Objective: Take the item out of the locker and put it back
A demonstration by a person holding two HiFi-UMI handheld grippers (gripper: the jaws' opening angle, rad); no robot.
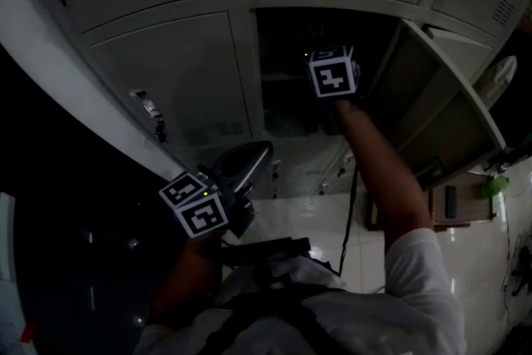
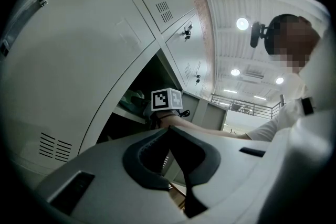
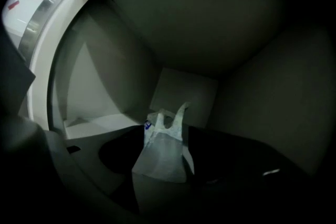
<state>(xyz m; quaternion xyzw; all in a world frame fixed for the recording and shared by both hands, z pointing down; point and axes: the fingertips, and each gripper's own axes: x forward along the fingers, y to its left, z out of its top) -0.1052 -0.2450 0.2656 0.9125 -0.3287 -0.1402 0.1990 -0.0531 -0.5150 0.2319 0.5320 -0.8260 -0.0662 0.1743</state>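
Open locker [image 3: 184,93], white bag [image 3: 157,157], maybe plastic, standing inside, right gripper [image 3: 168,132] fingers wide apart on either side of it, left gripper [image 2: 169,129] outside at 7 o'clock, fingers closed, empty

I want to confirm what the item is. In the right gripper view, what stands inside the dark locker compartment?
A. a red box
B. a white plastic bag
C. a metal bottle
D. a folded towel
B: a white plastic bag, its handles pointing up, stands in front of the back wall of the locker; no box, bottle or towel shows there.
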